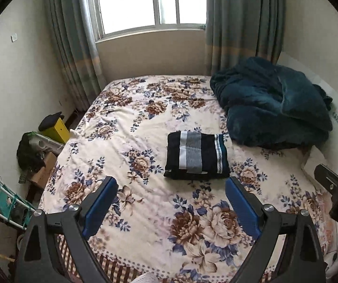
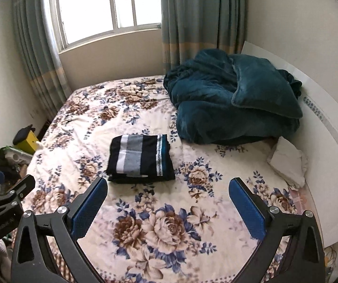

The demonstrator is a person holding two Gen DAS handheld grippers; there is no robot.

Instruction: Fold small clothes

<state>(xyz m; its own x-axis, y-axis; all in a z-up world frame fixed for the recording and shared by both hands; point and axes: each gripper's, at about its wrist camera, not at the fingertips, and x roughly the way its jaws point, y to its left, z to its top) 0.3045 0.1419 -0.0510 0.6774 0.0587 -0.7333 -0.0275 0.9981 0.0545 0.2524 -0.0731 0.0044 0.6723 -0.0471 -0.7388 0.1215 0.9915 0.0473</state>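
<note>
Folded striped garment (image 1: 196, 155) lies flat on the floral bedspread (image 1: 145, 212), roughly bed centre, at 12 o'clock from the left gripper (image 1: 171, 186) and at about 11 o'clock from the right gripper (image 2: 167, 188). Both grippers hover near the bed's foot edge, apart from the garment, jaws spread wide, nothing held.

Step judged: the fold looks done. It is a compact rectangle, layers stacked, edges mostly squared, so this reads as the release/retreat stage or the gap before another item. No other small garment is visible to pick up.

Next move, if any: either tidy the near edge, where the layers show slightly uneven in the right wrist view, or shift the bundle aside. That calls for a low, level approach from 6 o'clock, pinching all layers together so the stack does not slide open.

Room: open bedspread on all sides of the garment, widest toward 6 and 9 o'clock. Teal blanket (image 1: 272, 101) heaped at 1–2 o'clock, close to the garment's far right corner; keep clear of it. White pillow (image 2: 286, 162) at 3 o'clock by the headboard (image 2: 329, 127). Bed's left edge drops to floor clutter and a yellow box (image 1: 55, 129) at 9–10 o'clock.
</note>
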